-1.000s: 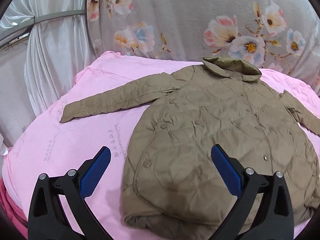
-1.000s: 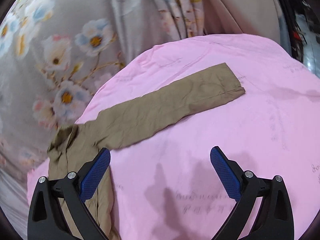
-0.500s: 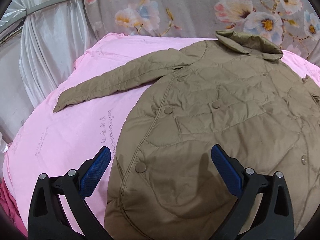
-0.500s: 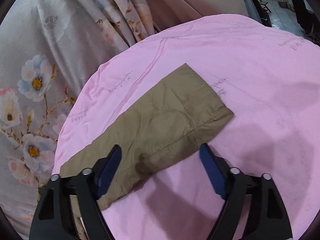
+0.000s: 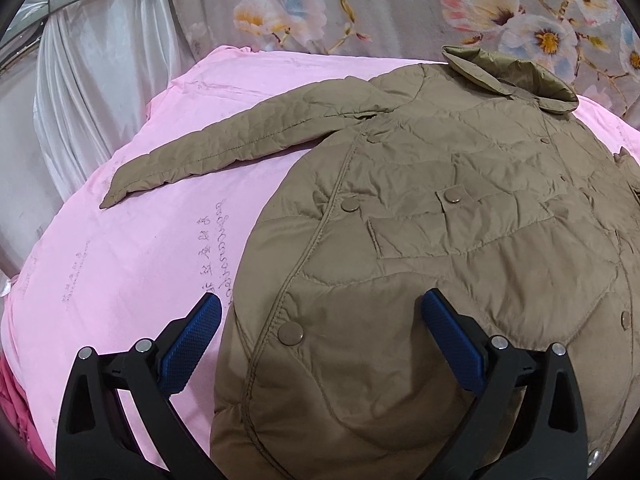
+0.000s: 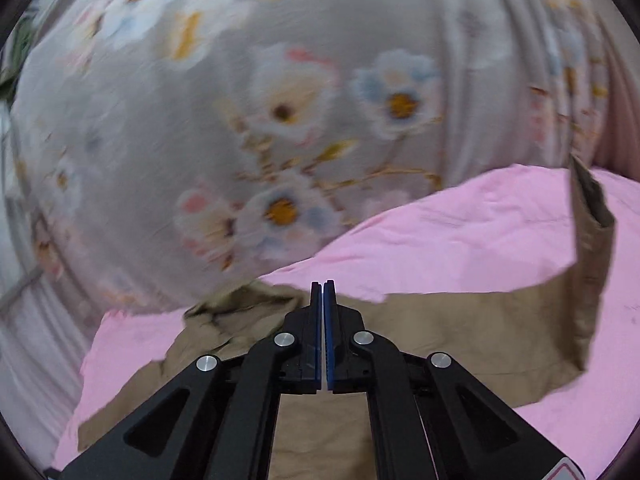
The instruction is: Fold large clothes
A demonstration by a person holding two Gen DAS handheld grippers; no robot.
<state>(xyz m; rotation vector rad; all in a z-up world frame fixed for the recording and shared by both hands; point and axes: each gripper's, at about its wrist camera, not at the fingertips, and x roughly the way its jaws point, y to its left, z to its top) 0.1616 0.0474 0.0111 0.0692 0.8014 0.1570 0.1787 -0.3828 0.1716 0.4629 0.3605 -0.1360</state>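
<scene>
My right claw [image 6: 322,286] has just closed, its pads meeting with no cloth showing between them, above the sleeve [image 6: 480,328] whose cuff rears off the pink sheet [image 5: 120,260], while my left claw [image 5: 320,298] gapes wide over the olive quilted jacket [image 5: 460,240] spread flat there.

Khaki coat [image 5: 460,240], pink sheet [image 5: 120,280], floral curtain [image 5: 360,4]

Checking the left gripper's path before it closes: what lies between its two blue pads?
In the left wrist view, the jacket's quilted lower front with one snap button lies between the left gripper's pads, plus a strip of pink sheet.
</scene>
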